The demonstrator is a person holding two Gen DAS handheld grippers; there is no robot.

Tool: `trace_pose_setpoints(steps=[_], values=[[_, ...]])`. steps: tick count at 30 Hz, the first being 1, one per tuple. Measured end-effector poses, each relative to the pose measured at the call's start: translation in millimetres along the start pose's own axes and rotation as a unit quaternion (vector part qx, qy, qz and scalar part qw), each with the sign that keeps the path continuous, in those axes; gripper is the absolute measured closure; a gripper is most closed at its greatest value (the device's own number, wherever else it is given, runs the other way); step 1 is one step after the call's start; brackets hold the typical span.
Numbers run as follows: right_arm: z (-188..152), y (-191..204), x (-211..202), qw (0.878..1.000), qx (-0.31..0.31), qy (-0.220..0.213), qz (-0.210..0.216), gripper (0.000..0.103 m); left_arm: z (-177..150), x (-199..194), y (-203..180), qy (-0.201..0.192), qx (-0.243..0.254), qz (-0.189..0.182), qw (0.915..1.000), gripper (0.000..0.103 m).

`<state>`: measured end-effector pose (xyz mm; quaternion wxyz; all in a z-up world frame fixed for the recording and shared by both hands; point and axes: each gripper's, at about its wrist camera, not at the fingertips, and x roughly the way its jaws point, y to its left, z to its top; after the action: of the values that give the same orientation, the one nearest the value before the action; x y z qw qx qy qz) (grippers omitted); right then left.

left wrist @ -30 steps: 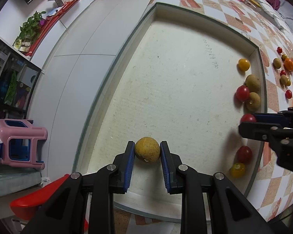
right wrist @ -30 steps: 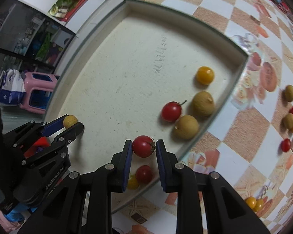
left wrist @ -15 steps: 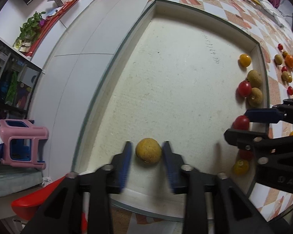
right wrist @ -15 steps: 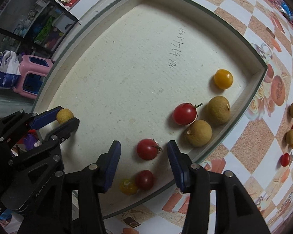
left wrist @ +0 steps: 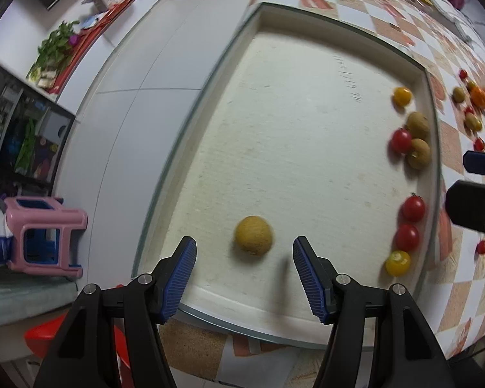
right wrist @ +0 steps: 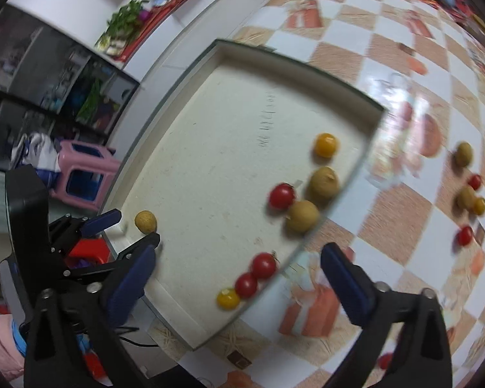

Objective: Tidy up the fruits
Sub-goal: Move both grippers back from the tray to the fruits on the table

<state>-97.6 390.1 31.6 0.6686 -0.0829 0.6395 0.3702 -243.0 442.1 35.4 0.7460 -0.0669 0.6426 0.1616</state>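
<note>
Checkered orange and white cloth covers the counter point(right wrist: 404, 64), and a shallow cream tray point(left wrist: 307, 310) sits on it. One brown longan point(left wrist: 253, 235) lies alone on the tray floor, near the tray's left wall. The left tongs point(left wrist: 244, 271) hang just above it. Their blue jaws have just been opening, and now they stand apart on both sides of the longan without touching it.

Along the tray's right wall lie more fruits. A red cherry tomato point(right wrist: 264, 265) rests by that wall, touching a second red tomato point(right wrist: 246, 285), with a yellow tomato point(right wrist: 228, 298) next in the row. Farther up the same wall are two more longans point(right wrist: 302, 216), a red tomato point(right wrist: 281, 196) and an orange-yellow tomato point(right wrist: 326, 144).

The right tongs point(right wrist: 236, 281) hang over the tray's right wall. Their jaws have just been opening too, and now they are spread very wide and hold nothing.

Outside the tray, past its right wall, more small fruits point(right wrist: 467, 197) are scattered on the cloth. Beyond the tray's left wall, down on the floor, stands a pink stool point(left wrist: 45, 236).
</note>
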Motion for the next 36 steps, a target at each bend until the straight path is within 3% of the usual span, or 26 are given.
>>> trace_pose_setpoints(steps=[12, 22, 27, 31, 34, 36], values=[[-63.6, -85.5, -45.8, 0.991, 0.126, -0.017, -0.042, 0.0, 10.6, -24.4, -77.0, -0.018, 0.102, -0.032, 0.9941, 0.039], [-145.7, -169.4, -66.1, 0.966, 0.237, -0.007, -0.102, 0.0, 20.5, -50.2, -134.8, -0.031, 0.158, -0.059, 0.9851, 0.039], [-164.0, -190.4, -67.5, 0.959, 0.257, -0.005, -0.119, 0.0, 14.5, -49.6, -162.5, -0.024, 0.19, -0.065, 0.9793, 0.039], [-162.9, -194.5, -68.4, 0.962, 0.241, -0.014, -0.132, 0.001, 3.2, -43.7, -181.7, -0.014, 0.217, -0.065, 0.9738, 0.039], [-156.3, -192.7, -63.9, 0.966, 0.219, -0.014, -0.134, 0.013, -2.1, -39.4, -189.1, -0.004, 0.224, -0.064, 0.9724, 0.039], [-147.9, -189.0, -58.3, 0.97, 0.206, -0.01, -0.132, 0.029, -3.1, -37.2, -192.1, -0.001, 0.224, -0.063, 0.9726, 0.039]])
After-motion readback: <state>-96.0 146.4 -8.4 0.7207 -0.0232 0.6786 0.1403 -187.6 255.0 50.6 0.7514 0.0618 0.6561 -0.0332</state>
